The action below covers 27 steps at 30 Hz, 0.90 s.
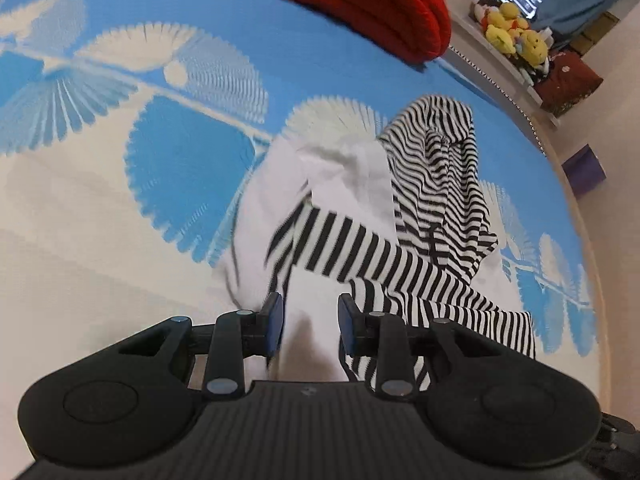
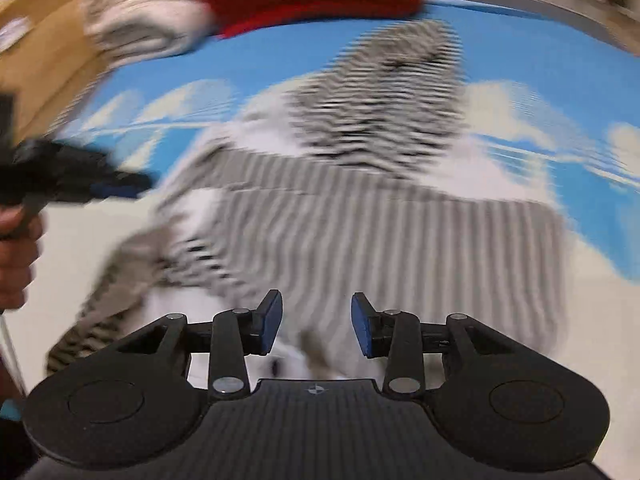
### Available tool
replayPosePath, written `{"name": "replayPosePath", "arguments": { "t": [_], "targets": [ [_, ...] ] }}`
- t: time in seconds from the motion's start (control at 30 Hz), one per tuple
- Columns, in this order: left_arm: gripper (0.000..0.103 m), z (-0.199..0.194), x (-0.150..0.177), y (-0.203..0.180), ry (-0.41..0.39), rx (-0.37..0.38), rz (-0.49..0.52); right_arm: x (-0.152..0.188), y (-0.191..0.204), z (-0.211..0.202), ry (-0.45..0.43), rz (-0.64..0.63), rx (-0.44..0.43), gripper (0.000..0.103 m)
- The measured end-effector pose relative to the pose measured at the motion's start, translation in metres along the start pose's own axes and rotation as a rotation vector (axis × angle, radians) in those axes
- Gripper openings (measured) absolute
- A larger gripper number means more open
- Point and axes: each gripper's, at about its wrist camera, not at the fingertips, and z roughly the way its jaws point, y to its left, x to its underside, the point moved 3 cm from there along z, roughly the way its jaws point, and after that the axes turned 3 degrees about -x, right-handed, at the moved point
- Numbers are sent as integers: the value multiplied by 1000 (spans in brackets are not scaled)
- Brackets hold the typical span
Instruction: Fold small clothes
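Observation:
A small black-and-white striped garment [image 1: 436, 184] with white parts lies crumpled on the blue and white patterned bed cover [image 1: 120, 200]. My left gripper [image 1: 311, 322] hovers over its near white edge, jaws apart, with the cloth showing below the gap and no pad pressing on it. In the blurred right wrist view the same garment [image 2: 360, 216] spreads across the middle. My right gripper [image 2: 316, 324] stands open above its near white part, nothing pinched. The left gripper [image 2: 124, 188] shows there at the left, held by a hand [image 2: 16, 248], beside the garment's left edge.
A red knitted cloth [image 1: 360, 4] lies at the far side of the bed, with a pale folded cloth [image 2: 136, 16] beside it. A shelf with yellow plush toys [image 1: 516, 36] stands past the bed's right edge. A brown board [image 2: 44, 60] is at the far left.

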Motion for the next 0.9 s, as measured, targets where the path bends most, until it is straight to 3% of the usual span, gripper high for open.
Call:
{"name": "replayPosePath", "arguments": {
  "t": [0.13, 0.2, 0.27, 0.33, 0.37, 0.47, 0.57, 0.63, 0.67, 0.77, 0.83, 0.87, 0.9],
  "targets": [
    [33, 24, 7, -2, 40, -7, -10, 22, -52, -9, -3, 55, 190, 44],
    [33, 36, 12, -5, 68, -40, 9, 40, -72, 1, 74, 66, 269, 44],
    [33, 43, 16, -8, 92, -59, 38, 48, -86, 15, 118, 75, 224, 44],
    [8, 42, 18, -17, 95, -69, 103, 54, -100, 26, 157, 116, 193, 45],
    [6, 38, 19, -24, 83, -63, 154, 56, -104, 26, 159, 132, 184, 46],
    [6, -4, 11, -47, -73, -55, 263, 53, -107, 25, 154, 149, 164, 46],
    [6, -45, 7, -44, -187, 12, 211, 48, -100, 19, 146, 122, 154, 46],
    [6, -45, 14, -31, -155, -62, 185, 48, -99, 16, 156, 118, 147, 46],
    [6, -34, 20, -22, -97, -112, 162, 49, -99, 16, 163, 116, 149, 46],
    [9, -4, 33, -15, 55, -117, 173, 54, -98, 13, 185, 102, 155, 46],
    [11, -4, 32, -19, 19, -166, 209, 55, -98, 13, 188, 94, 153, 46],
    [14, -8, 29, -19, -1, -160, 209, 55, -97, 13, 187, 88, 149, 41],
    [16, -11, 28, -20, -16, -133, 197, 56, -96, 12, 186, 78, 146, 20]
  ]
}}
